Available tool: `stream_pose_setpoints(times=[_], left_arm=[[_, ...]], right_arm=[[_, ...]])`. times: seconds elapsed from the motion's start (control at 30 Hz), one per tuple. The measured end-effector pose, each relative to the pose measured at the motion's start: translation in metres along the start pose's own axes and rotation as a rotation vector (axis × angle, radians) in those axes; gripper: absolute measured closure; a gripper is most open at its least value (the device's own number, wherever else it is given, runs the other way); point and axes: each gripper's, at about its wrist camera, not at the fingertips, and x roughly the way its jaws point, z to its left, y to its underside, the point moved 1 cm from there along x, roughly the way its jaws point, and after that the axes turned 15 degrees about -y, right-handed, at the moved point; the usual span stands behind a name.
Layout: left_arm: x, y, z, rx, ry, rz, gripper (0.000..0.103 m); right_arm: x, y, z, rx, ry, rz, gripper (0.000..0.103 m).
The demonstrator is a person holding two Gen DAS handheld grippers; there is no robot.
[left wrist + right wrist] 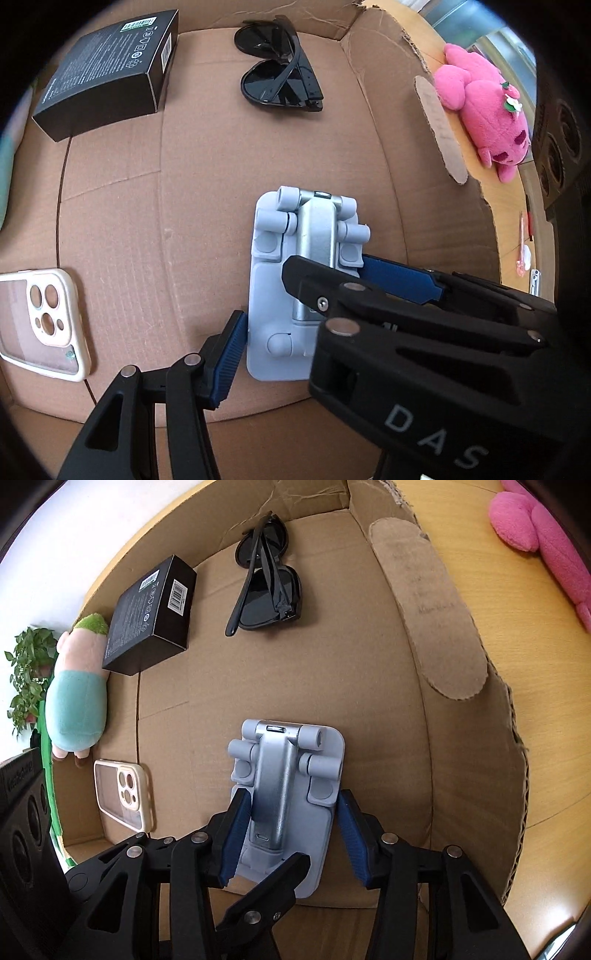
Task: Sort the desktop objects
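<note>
Lying flat on the floor of the cardboard box (399,738), the grey stand (284,805) sits in the near part, folded, with its metal arm on top. Both grippers are around it. The right gripper (291,838) has a blue pad on each long edge of the stand, close to the edges or just touching; I judge it is grasping the stand, or releasing it, but the pictures do not show firm pressure. The left gripper (332,314) comes from the side: one pad (231,354) is at the stand's left edge, and the other finger passes over the top near the metal arm. Whether this one presses on the stand, I cannot tell. Two grippers on one flat thing probably means that it is being set down straight and kept from sliding.

The box already holds the glasses (267,576) and a black carton (153,614) at the far side, and a phone case (123,794) at the left, all well apart from the stand. So I judge the box is the sorting place.

Outside the box, a pink plush (484,114) lies on the table to the right, and a pale plush (75,698) to the left; both are partly cut off. The near end of the stand is hidden behind the black fingers. A dark thing with round holes (561,147) at the picture edge is hard to identify.
</note>
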Motion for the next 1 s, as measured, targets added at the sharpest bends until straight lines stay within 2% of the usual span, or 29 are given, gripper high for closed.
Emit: stream_pose_setpoints(times=[0.07, 0.13, 0.2, 0.23, 0.3, 0.33, 0.4, 0.5, 0.57, 0.63, 0.8, 1.0], left_arm=[[-0.001, 0.002, -0.001, -0.006, -0.007, 0.004, 0.049], [-0.006, 0.005, 0.001, -0.023, 0.009, 0.010, 0.049], [-0.021, 0.010, 0.006, -0.040, 0.027, -0.017, 0.049], [-0.032, 0.013, 0.009, -0.043, 0.021, -0.047, 0.048], [-0.061, 0.022, 0.014, -0.031, -0.034, -0.121, 0.047], [-0.077, 0.027, 0.019, -0.031, -0.062, -0.165, 0.047], [-0.114, 0.041, 0.032, -0.033, -0.147, -0.264, 0.047], [-0.166, 0.056, 0.055, -0.056, -0.276, -0.404, 0.037], [-0.202, 0.069, 0.069, -0.090, -0.354, -0.496, 0.022], [-0.228, 0.074, 0.084, -0.129, -0.398, -0.551, 0.022], [-0.282, 0.096, 0.113, -0.185, -0.374, -0.628, 0.022], [-0.295, 0.119, 0.126, -0.220, -0.341, -0.619, 0.021]], right_arm=[[0.000, -0.001, -0.001, -0.001, -0.006, 0.002, 0.051], [-0.004, 0.001, 0.002, -0.006, -0.021, 0.008, 0.046], [-0.014, 0.005, 0.011, -0.021, -0.030, -0.004, 0.028], [-0.022, 0.008, 0.019, -0.044, -0.033, -0.017, 0.026], [-0.039, 0.016, 0.037, -0.092, -0.024, -0.050, 0.006], [-0.052, 0.020, 0.047, -0.122, -0.001, -0.079, 0.004], [-0.076, 0.028, 0.065, -0.182, 0.023, -0.128, 0.003], [-0.116, 0.041, 0.093, -0.255, 0.059, -0.216, 0.000], [-0.138, 0.047, 0.109, -0.290, 0.084, -0.264, 0.000], [-0.157, 0.054, 0.127, -0.322, 0.102, -0.303, 0.000], [-0.190, 0.082, 0.174, -0.366, 0.145, -0.368, 0.000], [-0.199, 0.123, 0.206, -0.382, 0.211, -0.369, 0.000]])
